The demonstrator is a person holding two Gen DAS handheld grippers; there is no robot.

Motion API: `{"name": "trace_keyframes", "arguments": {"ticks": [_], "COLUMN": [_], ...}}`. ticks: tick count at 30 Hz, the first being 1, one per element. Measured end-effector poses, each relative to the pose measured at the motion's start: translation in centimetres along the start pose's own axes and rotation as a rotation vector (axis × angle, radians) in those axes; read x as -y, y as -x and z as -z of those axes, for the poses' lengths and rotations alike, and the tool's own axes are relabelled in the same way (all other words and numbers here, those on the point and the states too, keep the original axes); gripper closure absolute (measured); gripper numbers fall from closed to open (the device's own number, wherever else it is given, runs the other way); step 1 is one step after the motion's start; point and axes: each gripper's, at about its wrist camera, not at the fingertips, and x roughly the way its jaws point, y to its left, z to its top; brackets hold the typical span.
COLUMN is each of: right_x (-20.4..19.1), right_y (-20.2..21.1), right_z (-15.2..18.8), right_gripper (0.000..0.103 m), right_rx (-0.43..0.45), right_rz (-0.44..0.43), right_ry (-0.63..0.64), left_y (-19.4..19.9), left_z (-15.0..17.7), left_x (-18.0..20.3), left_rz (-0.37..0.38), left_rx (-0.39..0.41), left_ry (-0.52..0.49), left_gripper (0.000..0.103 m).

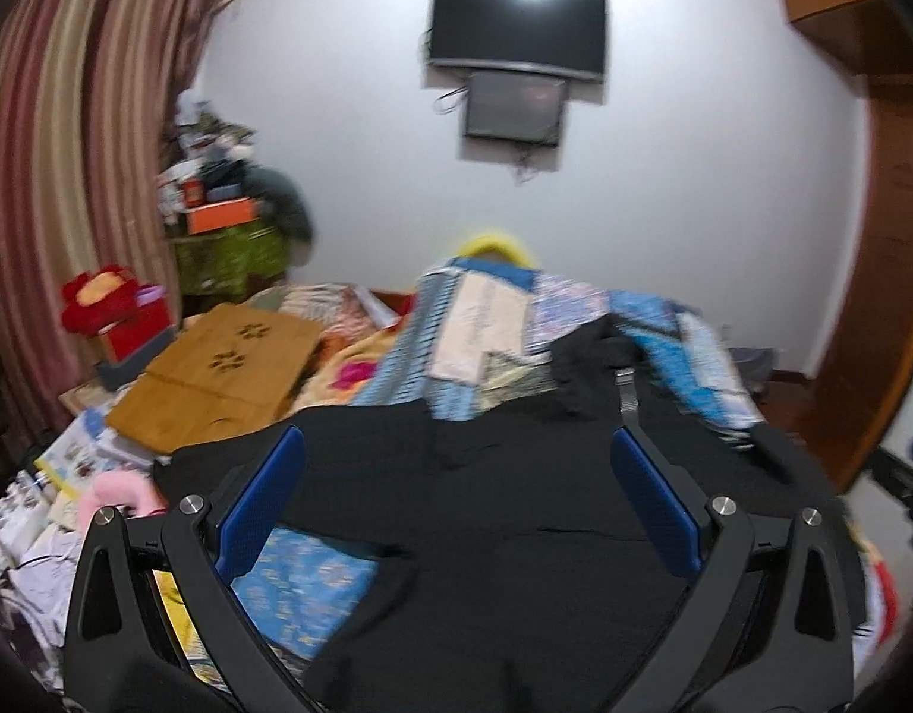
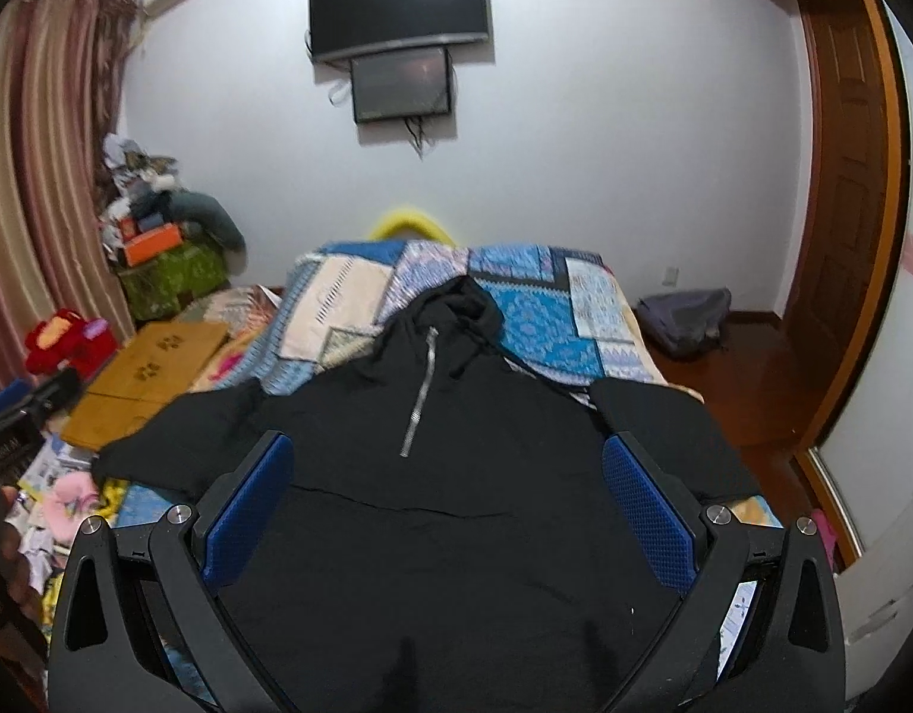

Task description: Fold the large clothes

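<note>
A black hoodie (image 2: 444, 475) lies spread front-up on the bed, hood (image 2: 462, 303) at the far end, sleeves out to both sides, a silver zipper (image 2: 421, 392) down its chest. In the left wrist view the hoodie (image 1: 486, 523) fills the lower middle. My left gripper (image 1: 459, 451) is open and empty above the hoodie's body. My right gripper (image 2: 447, 463) is open and empty above the hoodie's lower chest. I cannot tell whether either touches the cloth.
A blue patchwork quilt (image 2: 540, 291) covers the far bed. A brown cardboard sheet (image 1: 219, 368), a red plush toy (image 1: 106, 297) and loose papers (image 1: 52, 511) lie left. A wooden door (image 2: 843, 208) and a grey bag (image 2: 682, 315) are right. A TV (image 2: 397, 6) hangs on the wall.
</note>
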Motion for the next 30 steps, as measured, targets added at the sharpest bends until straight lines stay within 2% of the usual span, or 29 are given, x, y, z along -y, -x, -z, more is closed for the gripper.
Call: {"name": "trace_keyframes", "arguments": {"ticks": [2, 6, 9, 12, 14, 16, 18, 22, 25, 28, 30], "right_x": [0.0, 0.2, 0.4, 0.7, 0.9, 1.0, 0.8, 0.5, 0.2, -0.3, -0.2], "right_y": [-1.3, -5.1, -8.8, -11.9, -13.4, -14.5, -15.1, -16.0, -16.3, -17.2, -17.5], "right_z": [0.2, 0.4, 1.0, 1.8, 2.2, 2.2, 1.9, 1.3, 1.5, 1.3, 1.5], "right_gripper": [0.000, 0.000, 0.000, 0.000, 0.000, 0.000, 0.000, 0.000, 0.000, 0.000, 0.000], "right_rx": [-0.026, -0.095, -0.199, -0.321, -0.395, -0.432, -0.457, -0.468, -0.467, -0.478, -0.494], "right_rz": [0.017, 0.037, 0.035, -0.020, -0.072, -0.105, -0.121, -0.130, -0.139, -0.153, -0.166], "right_ry": [0.012, 0.065, 0.094, 0.087, 0.057, 0.039, 0.035, 0.058, 0.060, 0.044, 0.032], "left_y": [-2.4, -6.8, -10.4, -13.2, -14.8, -16.3, -17.6, -19.4, -20.5, -21.3, -22.1], "left_z": [0.5, 1.9, 3.4, 5.2, 6.1, 7.3, 8.5, 10.3, 11.3, 11.4, 11.3], "left_x": [-1.6, -5.6, -9.2, -12.5, -14.5, -16.6, -18.2, -20.7, -21.7, -22.6, -23.0], "left_rz": [-0.020, 0.013, -0.011, -0.054, -0.054, -0.039, -0.015, 0.063, 0.120, 0.118, 0.098], "left_rx": [-0.047, -0.160, -0.256, -0.337, -0.384, -0.430, -0.481, -0.536, -0.554, -0.535, -0.520], "left_ry": [0.003, 0.074, 0.154, 0.232, 0.285, 0.355, 0.427, 0.570, 0.665, 0.703, 0.696], "left_gripper": [0.000, 0.000, 0.000, 0.000, 0.000, 0.001, 0.010, 0.016, 0.025, 0.026, 0.038]}}
